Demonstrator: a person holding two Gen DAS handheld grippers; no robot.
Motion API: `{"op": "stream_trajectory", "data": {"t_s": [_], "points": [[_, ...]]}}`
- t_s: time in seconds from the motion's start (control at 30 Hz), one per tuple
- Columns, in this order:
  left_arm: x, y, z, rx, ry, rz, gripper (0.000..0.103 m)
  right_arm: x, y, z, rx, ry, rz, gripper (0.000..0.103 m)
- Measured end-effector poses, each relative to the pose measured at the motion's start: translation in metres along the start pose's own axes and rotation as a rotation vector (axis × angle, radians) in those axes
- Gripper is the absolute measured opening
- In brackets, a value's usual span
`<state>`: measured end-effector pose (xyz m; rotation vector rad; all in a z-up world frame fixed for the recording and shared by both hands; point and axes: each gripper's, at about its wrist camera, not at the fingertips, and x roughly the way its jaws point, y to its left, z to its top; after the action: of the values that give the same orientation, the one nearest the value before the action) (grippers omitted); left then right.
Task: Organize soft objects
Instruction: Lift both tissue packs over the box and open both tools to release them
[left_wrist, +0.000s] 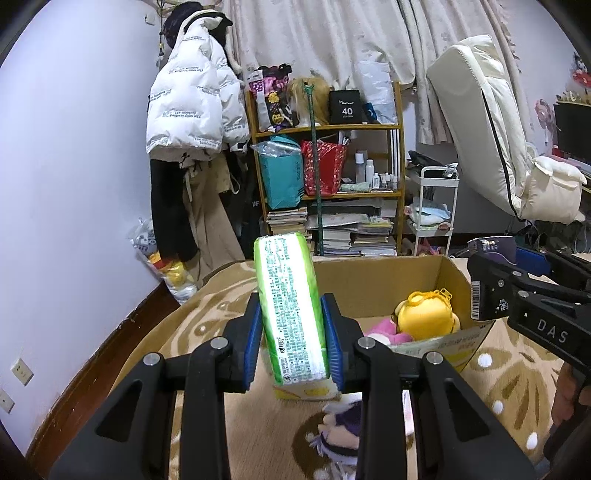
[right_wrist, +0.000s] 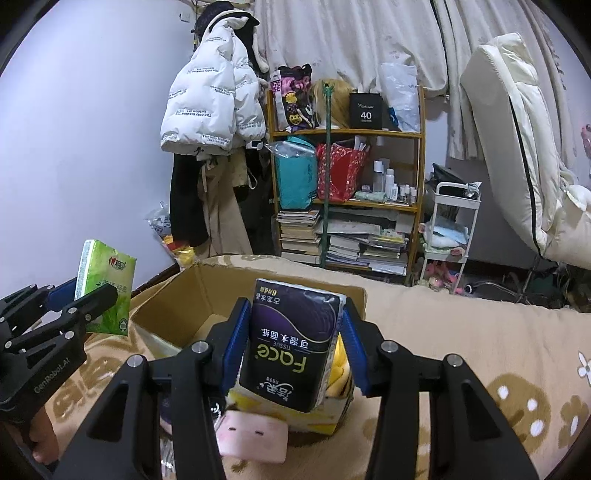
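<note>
Gripping green tissue pack (left_wrist: 291, 310) left tool (left_wrist: 291, 345); black pack (right_wrist: 291, 347) right tool (right_wrist: 293, 350).

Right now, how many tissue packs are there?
2. The green tissue pack is between the left gripper's fingers, the black tissue pack between the right gripper's. The cardboard box may hide more.

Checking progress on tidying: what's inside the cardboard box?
In the cardboard box, a yellow plush and a pink plush show; its floor beneath them is covered.
</note>
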<state>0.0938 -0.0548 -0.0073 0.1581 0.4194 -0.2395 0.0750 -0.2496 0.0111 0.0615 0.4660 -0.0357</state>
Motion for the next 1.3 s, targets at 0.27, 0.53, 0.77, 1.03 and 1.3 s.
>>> {"op": "stream_trajectory", "data": {"t_s": [0.27,0.53,0.77,1.03,1.3], "points": [[0.026,-0.012,0.011,0.018,0.0,-0.023,0.03,0.009,-0.002,0.004,-0.002,0.018,0.009,0.051],[0.049,-0.016,0.005,0.024,0.065,-0.043,0.03,0.04,-0.007,0.004,0.026,0.068,0.037,0.051],[0.063,-0.019,-0.002,0.034,0.108,-0.038,0.031,0.054,-0.013,-0.009,0.035,0.112,0.052,0.051],[0.067,-0.024,-0.007,0.058,0.129,-0.021,0.034,0.059,-0.017,-0.016,0.059,0.133,0.067,0.053],[0.061,-0.019,-0.003,0.05,0.113,0.013,0.057,0.057,-0.02,-0.015,0.073,0.136,0.083,0.055]]}}
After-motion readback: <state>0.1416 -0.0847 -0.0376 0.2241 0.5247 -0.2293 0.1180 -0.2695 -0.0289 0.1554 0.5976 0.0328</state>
